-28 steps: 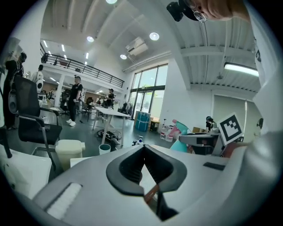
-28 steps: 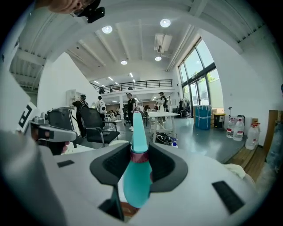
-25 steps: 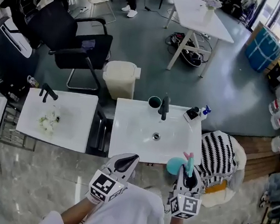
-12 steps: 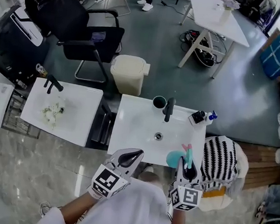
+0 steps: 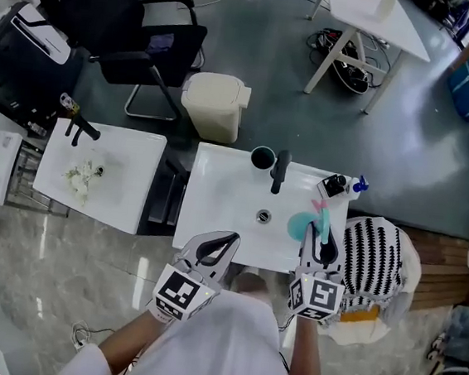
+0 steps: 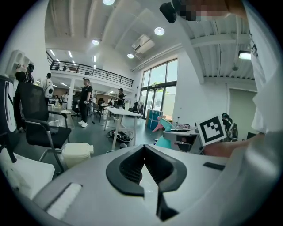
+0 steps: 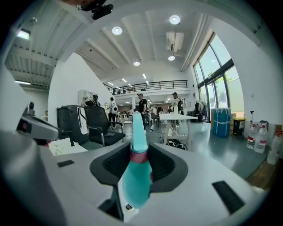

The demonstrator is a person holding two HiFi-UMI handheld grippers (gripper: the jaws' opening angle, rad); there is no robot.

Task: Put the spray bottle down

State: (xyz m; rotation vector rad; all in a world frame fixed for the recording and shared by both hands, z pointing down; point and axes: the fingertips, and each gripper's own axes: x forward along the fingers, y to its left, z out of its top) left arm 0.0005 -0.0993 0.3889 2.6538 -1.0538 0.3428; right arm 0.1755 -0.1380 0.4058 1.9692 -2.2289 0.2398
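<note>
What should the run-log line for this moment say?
right gripper: shut on spray bottle | left gripper: shut, empty | spray bottle: held at white sink near-right edge, not yet set down

The basin [image 5: 224,210] lies open in front; faucet [image 5: 279,171], cup [image 5: 263,157] and bottle [image 5: 335,185] line its far rim.
</note>
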